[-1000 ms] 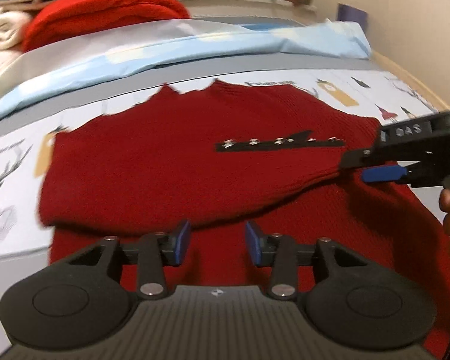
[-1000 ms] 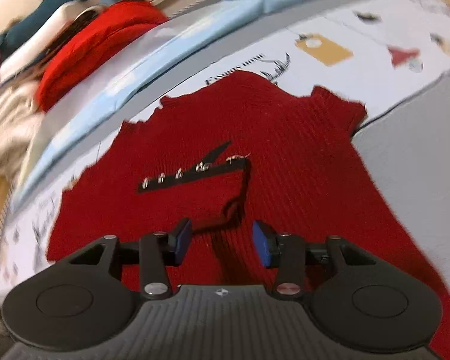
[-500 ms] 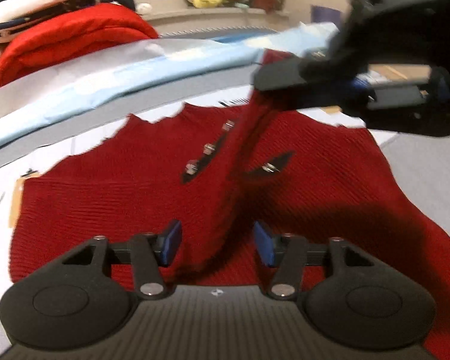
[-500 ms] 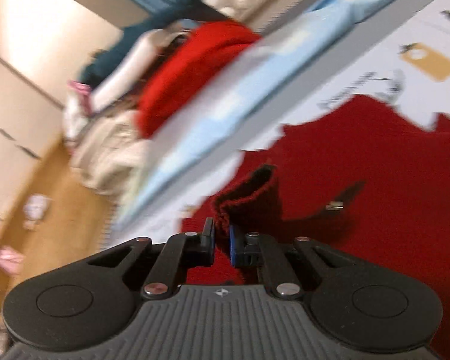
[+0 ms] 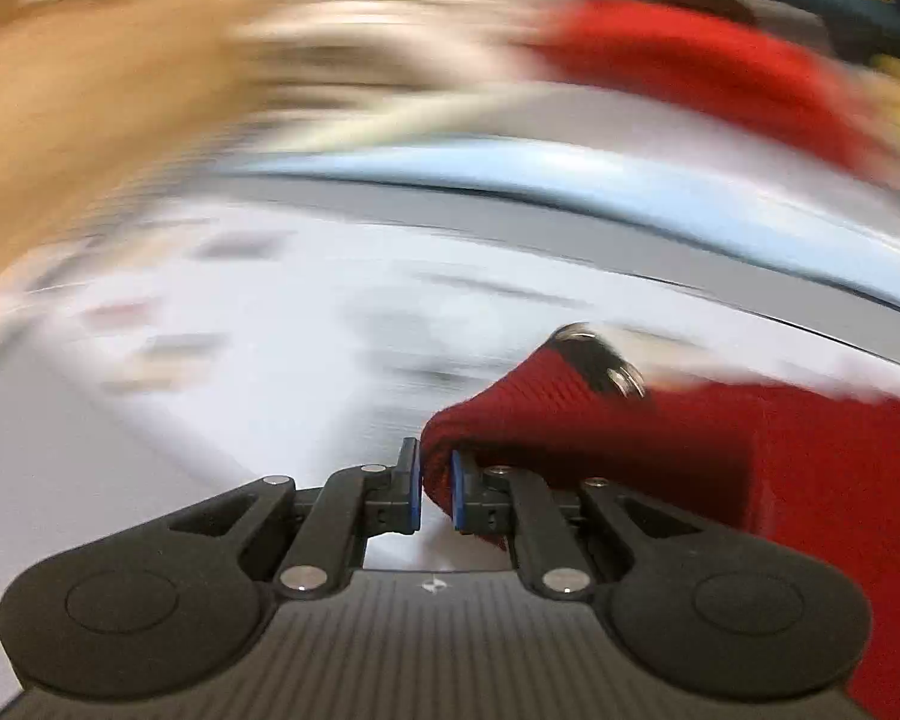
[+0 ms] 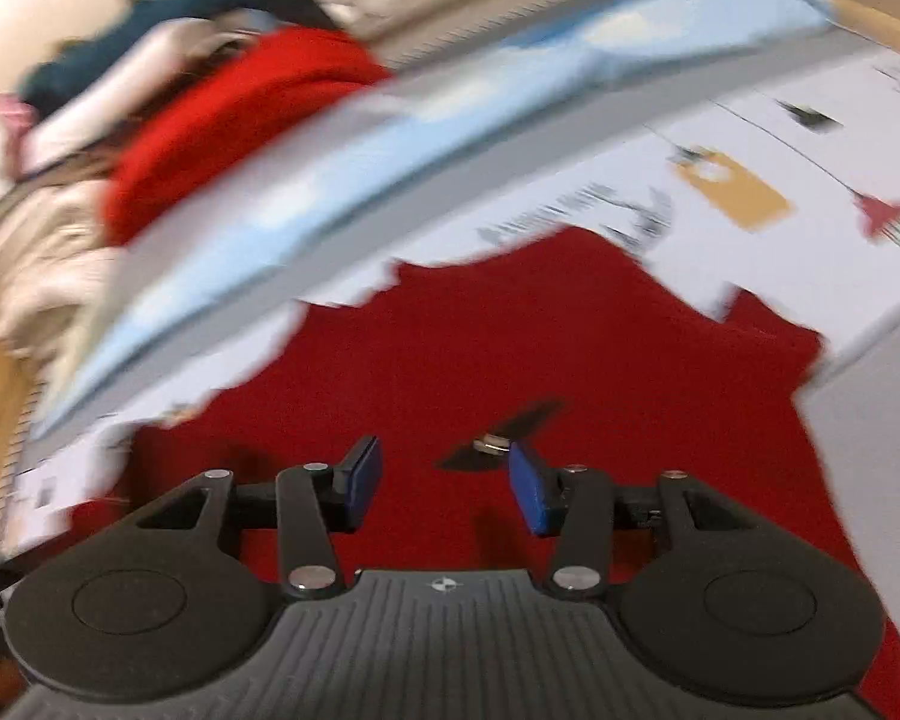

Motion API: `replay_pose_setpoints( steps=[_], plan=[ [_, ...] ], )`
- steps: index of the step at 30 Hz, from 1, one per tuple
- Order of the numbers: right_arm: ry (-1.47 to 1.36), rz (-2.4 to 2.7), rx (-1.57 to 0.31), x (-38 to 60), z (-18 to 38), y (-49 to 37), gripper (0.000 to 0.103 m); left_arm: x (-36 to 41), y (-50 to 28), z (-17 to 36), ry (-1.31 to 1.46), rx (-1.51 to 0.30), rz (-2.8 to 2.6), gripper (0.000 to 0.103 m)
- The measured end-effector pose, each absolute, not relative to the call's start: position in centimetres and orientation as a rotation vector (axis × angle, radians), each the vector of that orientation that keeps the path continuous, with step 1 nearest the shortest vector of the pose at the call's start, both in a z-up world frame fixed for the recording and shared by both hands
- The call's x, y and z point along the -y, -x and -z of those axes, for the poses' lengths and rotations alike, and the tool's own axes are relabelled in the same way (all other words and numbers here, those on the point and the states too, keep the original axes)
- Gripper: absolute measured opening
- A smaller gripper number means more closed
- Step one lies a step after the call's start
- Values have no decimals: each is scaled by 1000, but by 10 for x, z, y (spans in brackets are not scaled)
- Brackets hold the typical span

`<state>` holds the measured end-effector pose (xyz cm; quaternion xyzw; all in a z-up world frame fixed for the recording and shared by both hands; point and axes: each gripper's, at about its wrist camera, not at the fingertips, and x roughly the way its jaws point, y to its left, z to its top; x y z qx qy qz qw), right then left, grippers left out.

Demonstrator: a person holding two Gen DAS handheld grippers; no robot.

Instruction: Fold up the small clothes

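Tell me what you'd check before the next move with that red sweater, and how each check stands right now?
1. Left gripper has cloth: ok, shut on a bunched fold of the red sweater.
2. Right gripper free: ok, open, holding nothing.
3. Sweater on the bed sheet: ok.
4. Sweater lying flat: not ok, left side bunched.
5. Snap button near the left grip clear of the fingers: ok.
6. Left view sharp enough to aim: not ok, blurred.

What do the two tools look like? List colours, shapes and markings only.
Both match. The left tool and right tool have black linkage arms with silver rivets, thin fingers faced with blue pads, two round black discs, and a ribbed grey centre plate carrying a small white emblem. No cables or sleeves show.
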<state>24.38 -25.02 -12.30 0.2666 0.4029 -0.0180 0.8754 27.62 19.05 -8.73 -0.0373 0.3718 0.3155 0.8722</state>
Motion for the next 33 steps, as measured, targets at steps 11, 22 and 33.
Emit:
replay_pose_setpoints(
  steps=[11, 22, 33],
  plan=[
    [-667, 321, -831, 311, 141, -234, 49, -176, -283, 86, 186, -745, -419, 24],
    [-834, 461, -839, 395, 171, -226, 49, -47, -279, 136, -85, -913, 79, 36],
    [-664, 309, -874, 375, 198, -265, 10, -29, -277, 170, -181, -1039, 127, 36]
  ],
)
